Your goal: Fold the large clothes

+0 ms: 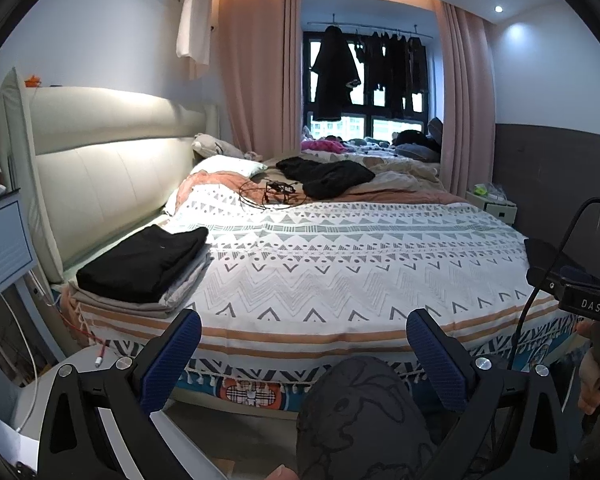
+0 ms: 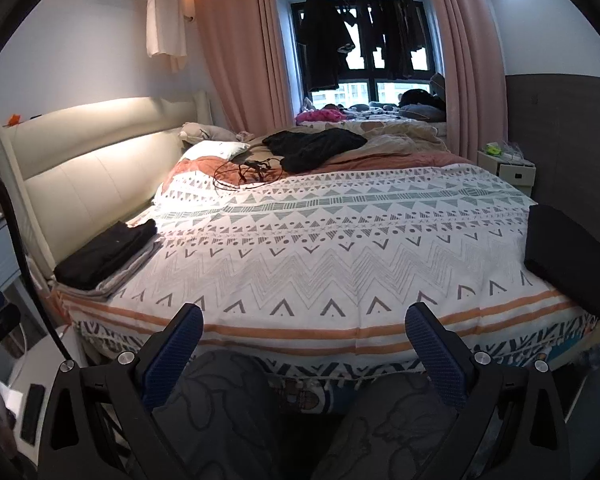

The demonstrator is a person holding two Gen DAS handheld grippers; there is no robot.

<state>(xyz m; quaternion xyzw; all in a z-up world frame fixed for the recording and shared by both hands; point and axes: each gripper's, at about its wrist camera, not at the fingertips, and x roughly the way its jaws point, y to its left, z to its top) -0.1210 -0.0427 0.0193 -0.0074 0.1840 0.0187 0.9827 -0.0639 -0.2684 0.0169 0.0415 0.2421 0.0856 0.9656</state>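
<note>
A: Why are both hanging back from the bed (image 2: 300, 280)?

B: Judging by it, between garments. The left gripper (image 1: 303, 334) and right gripper (image 2: 303, 330) are spread, empty.

A: The clothes?

B: A folded stack (image 1: 140, 268) by the headboard (image 1: 100, 152), a folded black piece (image 2: 566, 258) at the right edge, a crumpled black garment (image 1: 326, 178) far off near the window (image 2: 372, 44).

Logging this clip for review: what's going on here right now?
A person at the foot of the bed holds both tools open and empty: left tool, right tool. A folded stack sits at the left, another folded black garment at the right. An unfolded black garment lies crumpled at the far end, untouched.
</note>
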